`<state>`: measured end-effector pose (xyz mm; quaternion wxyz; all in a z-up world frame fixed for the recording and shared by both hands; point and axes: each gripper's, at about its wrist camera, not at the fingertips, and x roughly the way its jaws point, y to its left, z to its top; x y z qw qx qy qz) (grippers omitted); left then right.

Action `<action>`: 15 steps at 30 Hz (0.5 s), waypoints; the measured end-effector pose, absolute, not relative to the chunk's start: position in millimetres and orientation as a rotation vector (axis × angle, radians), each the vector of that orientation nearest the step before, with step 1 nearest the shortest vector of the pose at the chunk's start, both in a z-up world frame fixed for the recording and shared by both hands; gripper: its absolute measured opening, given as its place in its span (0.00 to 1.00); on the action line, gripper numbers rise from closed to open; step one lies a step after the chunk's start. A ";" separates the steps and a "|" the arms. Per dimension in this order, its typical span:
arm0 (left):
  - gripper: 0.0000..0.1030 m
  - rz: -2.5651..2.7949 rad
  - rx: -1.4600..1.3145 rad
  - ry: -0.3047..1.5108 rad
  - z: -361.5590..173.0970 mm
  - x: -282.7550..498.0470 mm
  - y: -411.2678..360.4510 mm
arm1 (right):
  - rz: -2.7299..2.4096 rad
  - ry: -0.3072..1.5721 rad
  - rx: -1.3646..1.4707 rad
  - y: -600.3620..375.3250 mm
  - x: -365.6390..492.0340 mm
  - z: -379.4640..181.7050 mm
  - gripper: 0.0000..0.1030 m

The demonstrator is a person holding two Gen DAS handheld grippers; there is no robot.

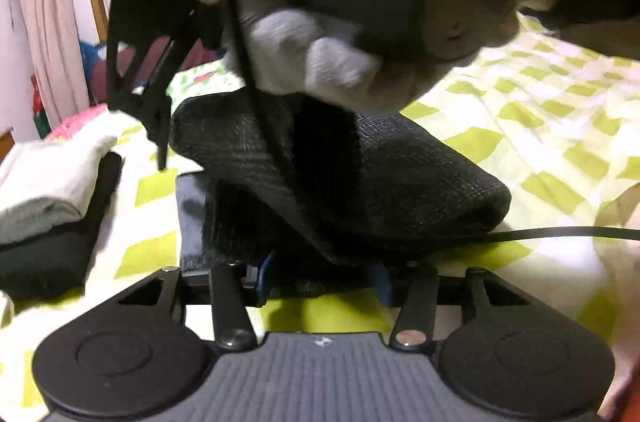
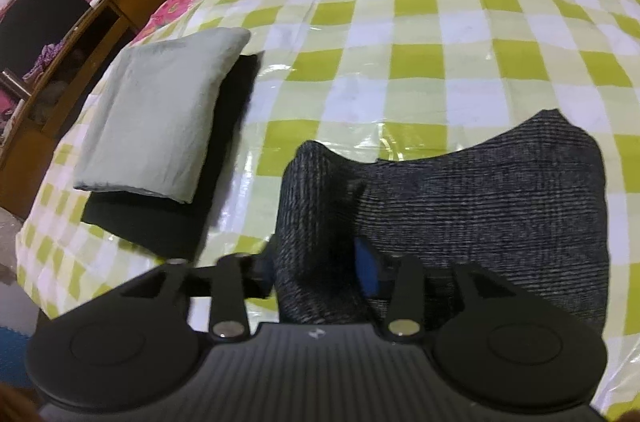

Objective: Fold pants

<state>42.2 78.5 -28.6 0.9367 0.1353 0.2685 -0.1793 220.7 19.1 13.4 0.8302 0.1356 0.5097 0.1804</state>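
on the left, a pale folded cloth [image 2: 160, 110] sits atop a black one [image 2: 168, 218], already stacked. mid-bed, the dark pants [image 2: 460, 206] lie folded into a thick bundle on the checked sheet [image 2: 420, 34]. both the left gripper [image 1: 320, 278] and the right gripper [image 2: 316, 270] stand parted, fabric between the jaws, unclamped. looks nearly done; maybe just stacking left.

bed sheet [image 2: 420, 62] checkered | wooden cabinet [image 2: 80, 42] beside bed | curtain [image 1: 48, 14]

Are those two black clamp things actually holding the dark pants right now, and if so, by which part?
The dark pants lie folded, their near edge between the fingers of each hand-held gripper, left and right. Whether either grips it cannot be told.
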 end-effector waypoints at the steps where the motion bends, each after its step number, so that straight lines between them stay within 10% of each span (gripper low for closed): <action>1: 0.66 -0.369 0.264 0.560 -27.1 41.2 81.9 | 0.395 1.078 0.288 20.0 218.9 15.6 0.48; 15: 0.67 -0.271 -0.017 0.653 -14.1 17.7 139.1 | 0.458 0.913 0.208 -39.9 207.8 38.0 0.54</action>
